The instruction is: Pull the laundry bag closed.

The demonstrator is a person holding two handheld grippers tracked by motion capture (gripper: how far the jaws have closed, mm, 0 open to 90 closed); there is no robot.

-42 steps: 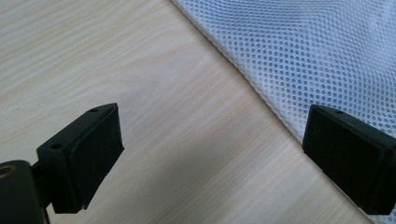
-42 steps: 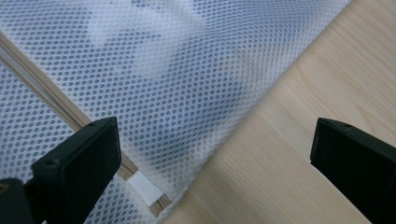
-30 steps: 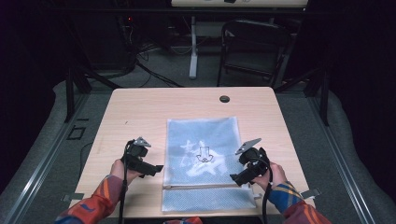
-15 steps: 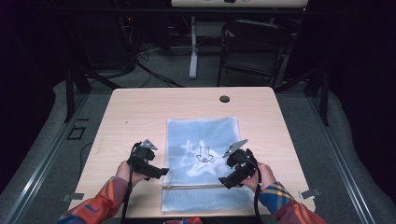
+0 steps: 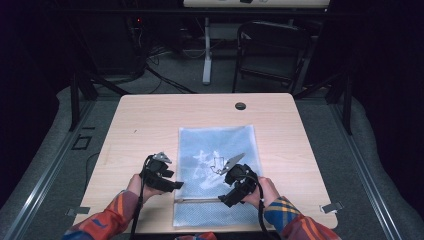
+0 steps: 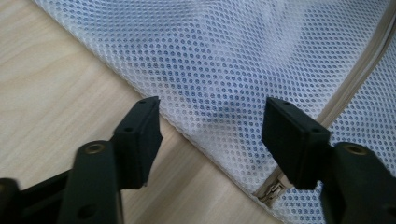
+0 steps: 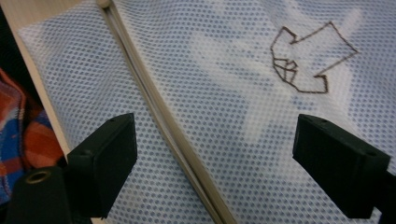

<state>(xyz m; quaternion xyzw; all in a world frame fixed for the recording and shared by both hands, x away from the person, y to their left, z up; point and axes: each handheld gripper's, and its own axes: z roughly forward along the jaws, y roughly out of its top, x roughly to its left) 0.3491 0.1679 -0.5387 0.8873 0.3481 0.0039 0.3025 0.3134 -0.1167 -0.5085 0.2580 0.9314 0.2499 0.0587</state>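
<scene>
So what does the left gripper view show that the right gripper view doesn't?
The left gripper view has the mesh bag's side edge lying on bare wooden table, and the zipper's end near the bag's corner. The right gripper view has a brown arrow outline drawn on something white inside the bag, and a plaid sleeve past the table edge. Both show white mesh, the beige zipper line, and two black jaws apart above the bag, gripping nothing; both grippers' jaws have just been closing.
</scene>
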